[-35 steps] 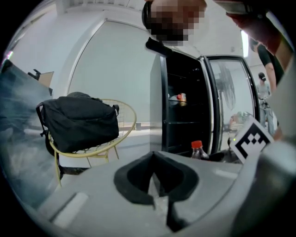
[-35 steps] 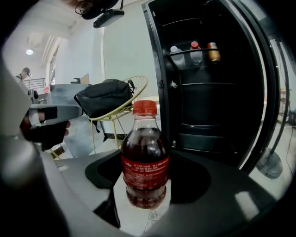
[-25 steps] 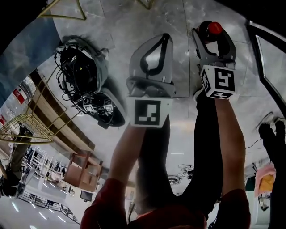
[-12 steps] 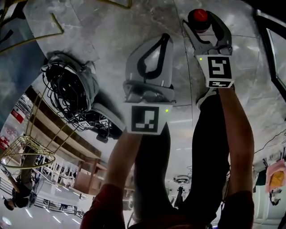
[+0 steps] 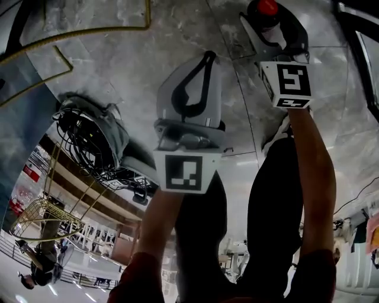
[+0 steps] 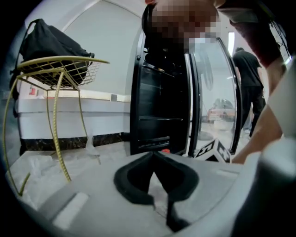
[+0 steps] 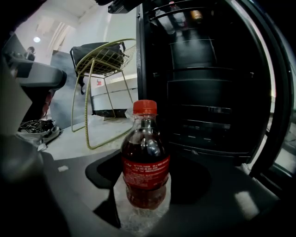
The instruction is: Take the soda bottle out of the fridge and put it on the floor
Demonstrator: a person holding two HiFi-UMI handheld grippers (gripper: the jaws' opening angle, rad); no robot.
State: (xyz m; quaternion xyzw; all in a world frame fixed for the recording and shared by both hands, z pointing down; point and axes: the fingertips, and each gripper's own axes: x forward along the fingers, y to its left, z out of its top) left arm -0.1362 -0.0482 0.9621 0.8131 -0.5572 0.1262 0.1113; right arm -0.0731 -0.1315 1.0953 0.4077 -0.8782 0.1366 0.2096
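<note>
The soda bottle (image 7: 145,159), dark cola with a red cap and red label, stands upright between the jaws of my right gripper (image 7: 145,185), which is shut on its lower body. In the head view its red cap (image 5: 266,7) shows at the top right inside my right gripper (image 5: 269,21), low over the marble floor (image 5: 118,65). My left gripper (image 5: 207,56) is in the middle of that view, shut with nothing in it; its tips meet in the left gripper view (image 6: 155,155). The black fridge (image 7: 208,92) stands open just behind the bottle.
A gold wire chair (image 6: 55,69) holding a black bag stands left of the fridge (image 6: 159,106), whose glass door (image 6: 215,92) hangs open. A grey basket of black cables (image 5: 89,136) lies on the floor at the left. A person (image 6: 247,88) stands beyond the door.
Both grippers have drifted up and forward in the head view. The bottle stays in the right gripper, and the cable basket has slid left and down.
</note>
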